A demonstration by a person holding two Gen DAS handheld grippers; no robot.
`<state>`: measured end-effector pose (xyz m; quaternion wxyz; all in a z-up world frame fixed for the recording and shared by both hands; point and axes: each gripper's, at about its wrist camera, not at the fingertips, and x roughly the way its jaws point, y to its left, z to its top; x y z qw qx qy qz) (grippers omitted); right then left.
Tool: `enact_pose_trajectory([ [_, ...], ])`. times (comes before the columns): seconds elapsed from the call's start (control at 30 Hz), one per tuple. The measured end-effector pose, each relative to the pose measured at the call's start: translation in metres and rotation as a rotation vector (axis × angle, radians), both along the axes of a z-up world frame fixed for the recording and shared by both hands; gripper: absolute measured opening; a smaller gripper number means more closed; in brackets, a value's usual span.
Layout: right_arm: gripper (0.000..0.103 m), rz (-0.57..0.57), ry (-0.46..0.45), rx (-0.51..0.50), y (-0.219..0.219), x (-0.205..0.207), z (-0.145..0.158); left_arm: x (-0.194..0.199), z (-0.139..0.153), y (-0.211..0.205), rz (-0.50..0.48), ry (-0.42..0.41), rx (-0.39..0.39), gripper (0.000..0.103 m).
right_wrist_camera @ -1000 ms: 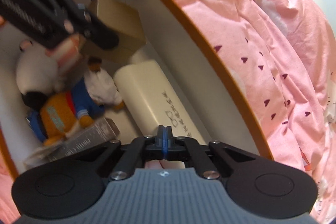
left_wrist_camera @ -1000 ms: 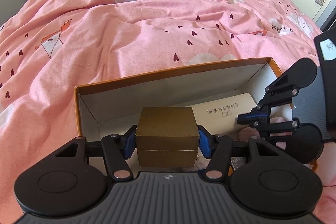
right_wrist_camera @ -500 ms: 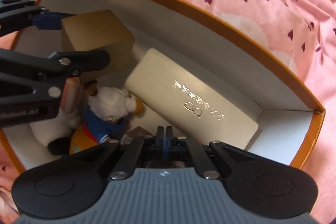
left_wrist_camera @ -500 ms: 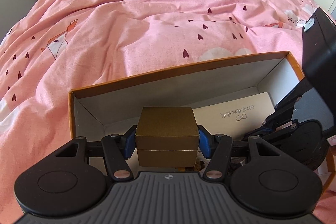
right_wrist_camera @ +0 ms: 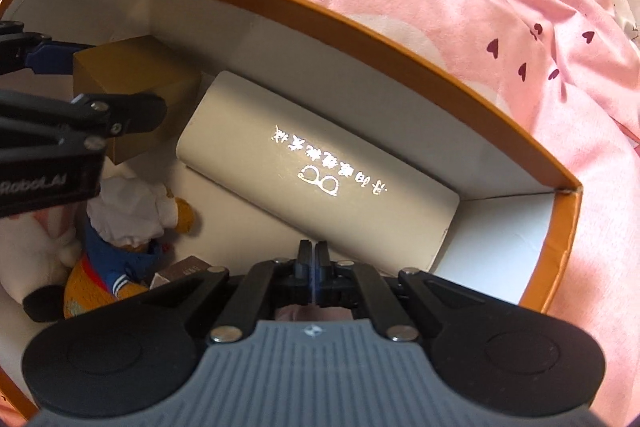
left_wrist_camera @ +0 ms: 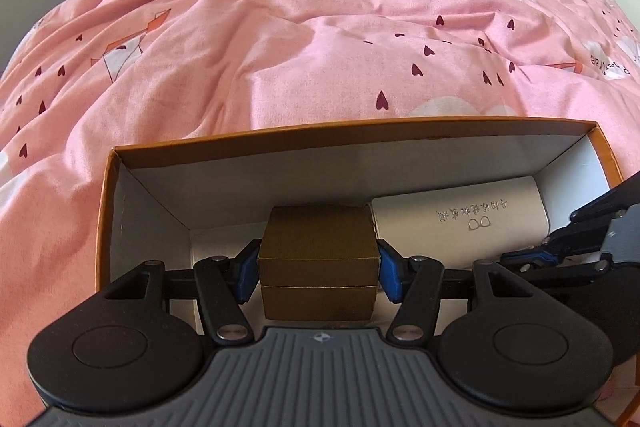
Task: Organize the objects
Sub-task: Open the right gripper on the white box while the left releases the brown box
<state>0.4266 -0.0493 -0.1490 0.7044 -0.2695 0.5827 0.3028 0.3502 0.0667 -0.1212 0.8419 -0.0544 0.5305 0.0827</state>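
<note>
Left claw (left_wrist_camera: pixel 318 269) pinching the little brown box (left_wrist_camera: pixel 318 259) by its sides, blue pads tight against it, already down inside the orange storage box (left_wrist_camera: pixel 360 133) sitting on the pink bed cover (left_wrist_camera: pixel 280 39). Hard to say whether that brown box was touching the bottom or hanging just above it, tbh. Parked right beside the cream glasses case (right_wrist_camera: pixel 320 167), which lay flat along the far wall. Right claw (right_wrist_camera: pixel 311 263) pressed together with nothing between the fingers, pointing down over the near end of that case. Also in the storage box: a stuffed toy in a blue jacket (right_wrist_camera: pixel 128 235), some other white plush thing (right_wrist_camera: pixel 32 251) half hidden under the left claw, and a small dark carton (right_wrist_camera: pixel 184 269) peeking out at the bottom edge. So looked mostly packed already, guessing just the letting-go of the brown box left, maybe some tidying of the toys after. No stray stuff visible on the bed in either view.
</note>
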Motion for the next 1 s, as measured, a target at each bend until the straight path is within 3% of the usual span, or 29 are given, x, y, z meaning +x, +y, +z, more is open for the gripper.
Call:
enact_pose_trajectory([
  [0.17,0.006,0.0,-0.006,-0.006,-0.006,-0.003,0.006,0.001,-0.003,-0.009,-0.046,0.01,0.041,0.068],
  [0.5,0.007,0.035,-0.028,0.006,-0.01,-0.016,0.013,0.002,-0.004,0.016,-0.015,0.058,-0.145,0.076],
  [0.7,0.009,0.038,-0.031,0.01,-0.015,-0.019,0.017,-0.003,0.008,0.019,-0.065,0.056,-0.15,0.078],
  [0.9,0.009,0.042,-0.041,0.011,-0.019,-0.022,0.02,-0.001,0.006,0.018,-0.065,0.12,-0.1,0.05],
  [1.0,0.01,0.052,-0.05,0.012,-0.021,-0.025,0.021,-0.002,0.005,0.023,-0.054,0.088,-0.129,0.041],
])
